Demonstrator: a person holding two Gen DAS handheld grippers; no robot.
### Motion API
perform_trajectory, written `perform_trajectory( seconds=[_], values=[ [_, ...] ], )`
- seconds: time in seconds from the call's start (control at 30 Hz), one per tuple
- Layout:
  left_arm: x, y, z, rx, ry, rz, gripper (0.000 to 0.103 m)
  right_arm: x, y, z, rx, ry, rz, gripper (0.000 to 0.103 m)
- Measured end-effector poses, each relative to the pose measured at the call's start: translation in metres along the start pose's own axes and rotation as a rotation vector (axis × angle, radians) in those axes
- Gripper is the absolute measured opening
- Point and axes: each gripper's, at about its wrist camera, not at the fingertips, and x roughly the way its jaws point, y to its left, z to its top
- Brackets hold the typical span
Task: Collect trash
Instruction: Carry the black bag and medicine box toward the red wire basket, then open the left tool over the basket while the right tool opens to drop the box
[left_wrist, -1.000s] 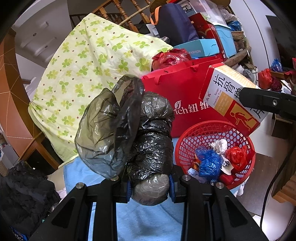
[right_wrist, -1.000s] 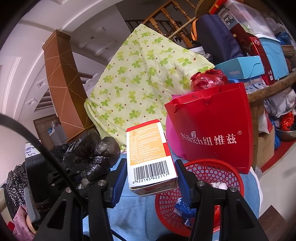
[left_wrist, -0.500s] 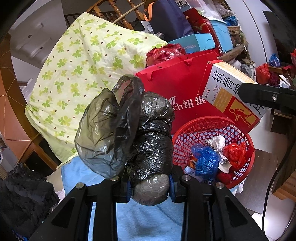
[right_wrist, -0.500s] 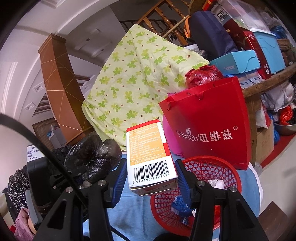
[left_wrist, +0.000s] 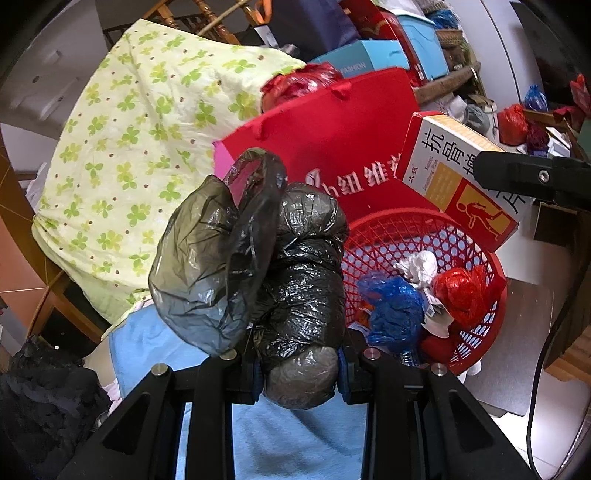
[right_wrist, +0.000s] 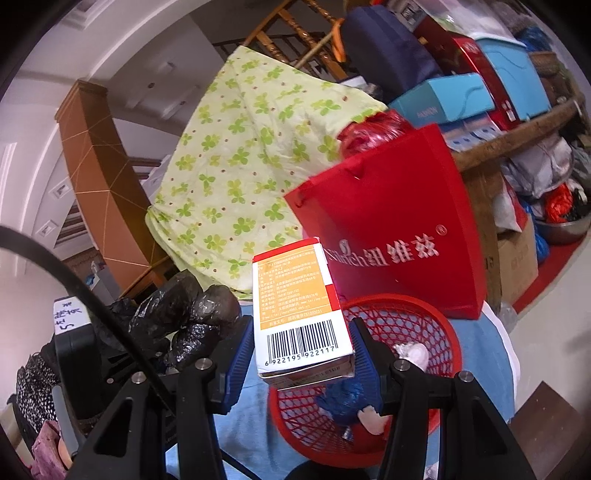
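My left gripper (left_wrist: 300, 373) is shut on a crumpled black plastic bag (left_wrist: 295, 280), held up just left of the red mesh basket (left_wrist: 476, 350). The bag also shows in the right wrist view (right_wrist: 192, 317). My right gripper (right_wrist: 297, 354) is shut on a white and orange medicine box (right_wrist: 299, 314), held above the basket's (right_wrist: 436, 321) near left rim. The box shows in the left wrist view (left_wrist: 454, 173) over the basket's far side. The basket holds blue (left_wrist: 395, 310), red (left_wrist: 461, 291) and white (left_wrist: 417, 264) crumpled trash.
The basket stands on a light blue cloth (left_wrist: 295, 435). A red paper gift bag (right_wrist: 388, 229) stands right behind it. A green clover-print cloth (left_wrist: 140, 147) drapes a chair to the left. Boxes and bags (right_wrist: 480, 85) pile at the back right.
Both grippers have tilted and shifted a little toward the basket; it sits closer in both views. Both grips are unchanged.
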Motion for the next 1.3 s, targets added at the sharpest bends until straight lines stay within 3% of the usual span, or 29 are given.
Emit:
perform_trajectory(
  seconds=[0.63, 0.77, 0.87, 1.07, 1.17, 1.3],
  values=[
    [0.065, -0.043, 0.000, 0.055, 0.092, -0.115, 0.033, 0.033, -0.078, -0.020, 0.162, 0.076, -0.093, 0.055],
    [0.078, -0.039, -0.001, 0.024, 0.104, -0.190, 0.034, 0.045, -0.085, -0.021, 0.198, 0.098, -0.091, 0.056],
    [0.091, -0.039, -0.006, 0.008, 0.119, -0.248, 0.054, 0.058, -0.092, -0.021, 0.239, 0.109, -0.075, 0.061],
    [0.097, -0.032, -0.012, 0.006, 0.102, -0.285, 0.068, 0.082, -0.096, -0.025, 0.301, 0.147, -0.057, 0.063],
    [0.088, -0.029, -0.014, 0.029, 0.065, -0.257, 0.073, 0.088, -0.088, -0.027, 0.283, 0.162, -0.070, 0.063],
    [0.072, -0.021, -0.019, 0.039, 0.047, -0.198, 0.073, 0.090, -0.070, -0.022, 0.226, 0.167, -0.091, 0.063]
  ],
)
